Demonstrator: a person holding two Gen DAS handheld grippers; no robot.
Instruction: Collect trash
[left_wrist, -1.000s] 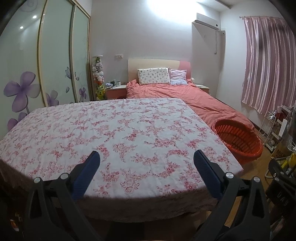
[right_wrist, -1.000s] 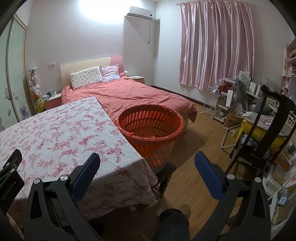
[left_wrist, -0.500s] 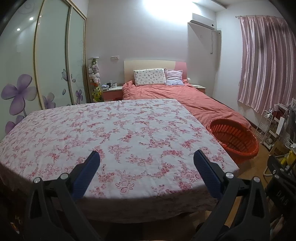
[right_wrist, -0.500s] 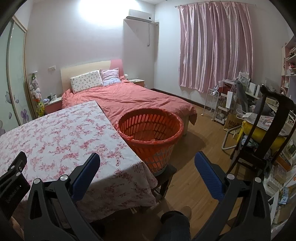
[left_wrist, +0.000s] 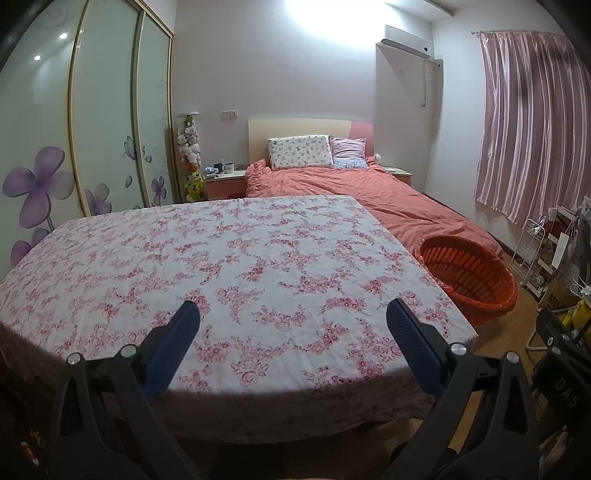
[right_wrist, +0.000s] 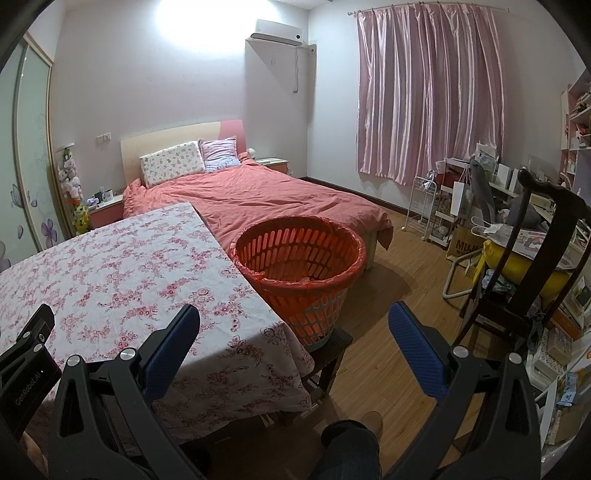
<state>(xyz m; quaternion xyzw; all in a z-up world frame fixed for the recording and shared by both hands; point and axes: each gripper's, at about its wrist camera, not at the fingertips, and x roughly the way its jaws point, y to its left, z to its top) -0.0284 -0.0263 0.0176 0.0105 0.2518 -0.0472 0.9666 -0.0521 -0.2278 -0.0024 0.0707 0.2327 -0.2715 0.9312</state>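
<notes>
Apparently little or nothing remains to be collected, as far as can be judged. No trash can be seen on the worktop (left_wrist: 236, 258), which is covered by a pink floral cloth and shows nothing lying on it in either view. The orange basket (right_wrist: 299, 258), lined with an orange bag, stands on a dark stool just beside the worktop's right edge, with the bed (right_wrist: 266, 195) behind it. Something pale can be made out at the bottom of the basket in the right wrist view, but what it is cannot be told; it may be trash already dropped in. Whether the task is finished or not yet begun cannot be settled from these views alone.

The left gripper (left_wrist: 291, 314) is held over the near edge of the worktop with its blue-padded fingers spread wide, and nothing is held between them. The right gripper (right_wrist: 293, 314) is held beyond the worktop's near right corner, pointed toward the basket and the wooden floor, its fingers likewise spread wide and empty.

Some writing can be read. "GenRobot.AI" is printed on the body of the left gripper where it shows at the lower left of the right wrist view. "MUJ" is visible on a brown paper bag (right_wrist: 463, 243) on the floor by the white rack. Letters reading "DAS" are seen on a dark part at the lower right of the left wrist view.
</notes>
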